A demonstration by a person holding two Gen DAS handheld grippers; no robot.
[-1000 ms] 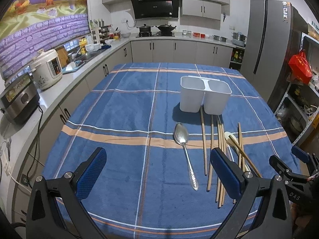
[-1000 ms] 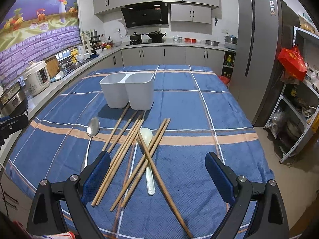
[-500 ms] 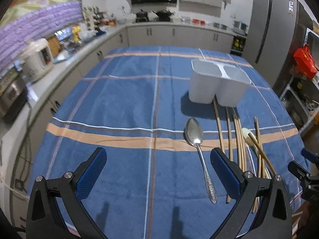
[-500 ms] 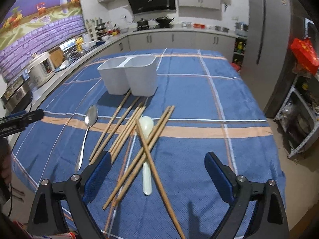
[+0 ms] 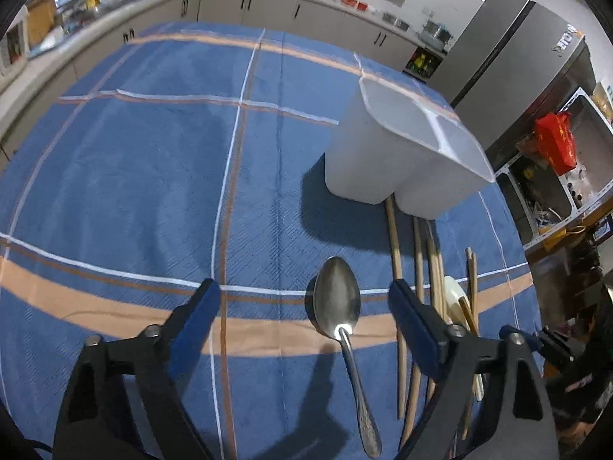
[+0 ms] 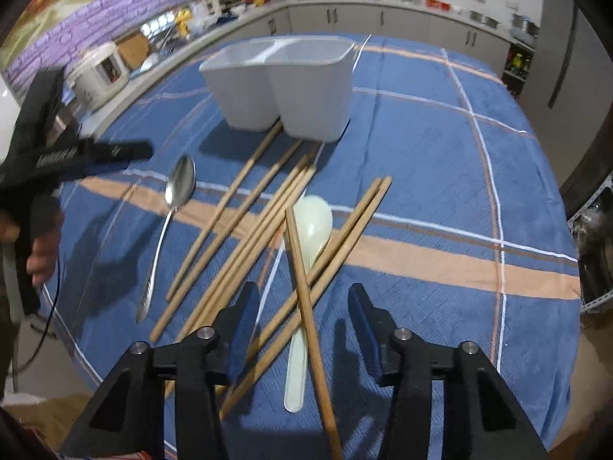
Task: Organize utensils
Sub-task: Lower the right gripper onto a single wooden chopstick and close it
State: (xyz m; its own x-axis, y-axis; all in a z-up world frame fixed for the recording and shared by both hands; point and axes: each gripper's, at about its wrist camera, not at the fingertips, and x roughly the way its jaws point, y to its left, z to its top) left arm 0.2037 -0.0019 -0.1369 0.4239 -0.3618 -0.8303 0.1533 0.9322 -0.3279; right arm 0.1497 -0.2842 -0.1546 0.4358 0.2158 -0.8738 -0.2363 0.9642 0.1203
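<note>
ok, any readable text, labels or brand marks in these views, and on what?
None legible.
White lettering on left gripper body: blurred; its jaws have just been closing, spoon between them.
Sticker on fridge: blurred.
Print on red bag: too small.

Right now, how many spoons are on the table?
2. A metal spoon lies left of the chopsticks; a pale plastic spoon lies under crossed chopsticks ahead of the right gripper.

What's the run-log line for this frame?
left hand-held gripper: closing, over metal spoon | right hand-held gripper: closing, over crossed chopsticks | white two-compartment holder: empty
</note>
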